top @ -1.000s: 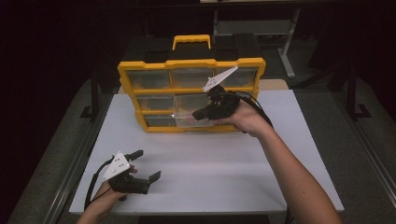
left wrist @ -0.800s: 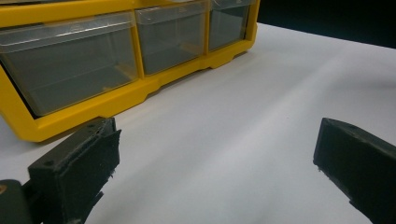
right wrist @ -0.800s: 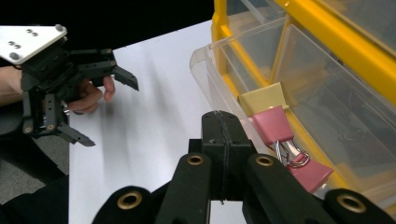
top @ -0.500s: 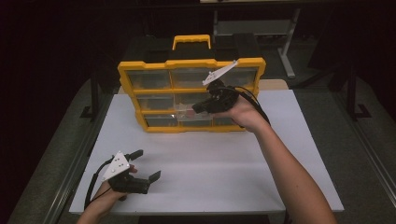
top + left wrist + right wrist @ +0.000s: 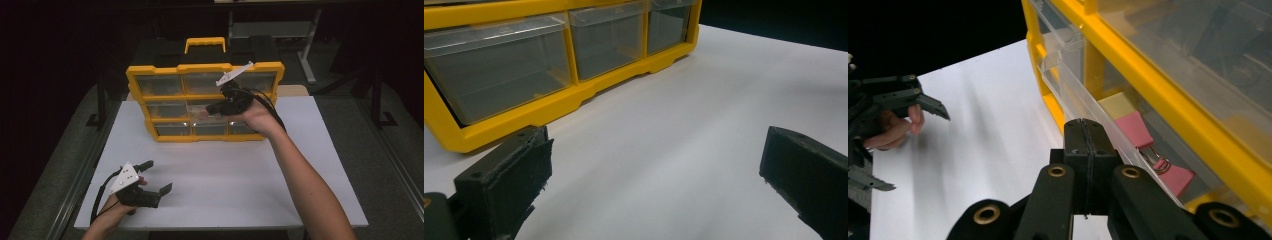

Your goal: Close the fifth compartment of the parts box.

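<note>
Jaws of the right gripper (image 5: 1087, 131) meet face to face, fully closed, with their tips at the clear front lip of a pulled-out drawer (image 5: 1083, 95); whether the lip is pinched between them cannot be told. The drawer sits in the middle row of the yellow organizer (image 5: 204, 102) and holds a pink binder clip (image 5: 1153, 150) and a yellow pad. In the high view the right hand (image 5: 257, 116) reaches forward to the organizer's front, forearm stretched across the bench (image 5: 215, 165). The organizer stands upright at the bench's far edge. The left gripper (image 5: 152, 177) rests near the near-left corner, jaws spread wide with nothing between them, aimed at the organizer's bottom row.
</note>
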Action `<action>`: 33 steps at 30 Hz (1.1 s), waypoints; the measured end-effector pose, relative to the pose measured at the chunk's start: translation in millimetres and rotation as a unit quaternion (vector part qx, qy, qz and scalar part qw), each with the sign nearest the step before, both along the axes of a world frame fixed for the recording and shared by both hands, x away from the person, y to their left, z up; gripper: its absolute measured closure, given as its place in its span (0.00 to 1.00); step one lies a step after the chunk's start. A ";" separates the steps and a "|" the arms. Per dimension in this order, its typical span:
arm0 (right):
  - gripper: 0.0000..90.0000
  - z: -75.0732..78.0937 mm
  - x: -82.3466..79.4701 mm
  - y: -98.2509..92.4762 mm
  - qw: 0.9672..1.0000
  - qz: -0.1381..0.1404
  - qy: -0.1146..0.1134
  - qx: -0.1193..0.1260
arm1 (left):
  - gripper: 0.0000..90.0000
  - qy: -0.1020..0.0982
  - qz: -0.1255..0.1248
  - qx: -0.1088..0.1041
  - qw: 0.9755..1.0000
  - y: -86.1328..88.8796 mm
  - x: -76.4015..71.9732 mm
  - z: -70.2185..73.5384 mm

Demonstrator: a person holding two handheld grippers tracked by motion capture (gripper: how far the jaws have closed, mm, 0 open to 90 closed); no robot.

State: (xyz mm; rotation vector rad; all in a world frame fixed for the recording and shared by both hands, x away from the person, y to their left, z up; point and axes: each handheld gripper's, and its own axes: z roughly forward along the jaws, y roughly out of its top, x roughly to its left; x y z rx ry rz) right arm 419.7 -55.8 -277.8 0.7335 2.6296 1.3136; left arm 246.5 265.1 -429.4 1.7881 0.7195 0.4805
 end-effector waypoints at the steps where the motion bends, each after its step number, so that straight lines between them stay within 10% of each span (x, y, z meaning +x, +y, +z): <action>1: 0.99 -0.1 0.7 0.2 1.000 -0.001 -0.002 0.000 | 0.00 0.000 0.000 0.000 1.000 0.0 0.0 0.0; 22: 0.99 -1.1 6.8 3.9 0.999 -0.042 -0.020 0.009 | 0.00 -0.003 -0.003 0.005 1.000 0.0 1.5 -0.6; 33: 0.61 -11.2 -6.2 -16.3 0.999 -0.029 -0.026 0.038 | 0.00 -0.003 0.002 0.003 1.000 2.5 2.1 -0.7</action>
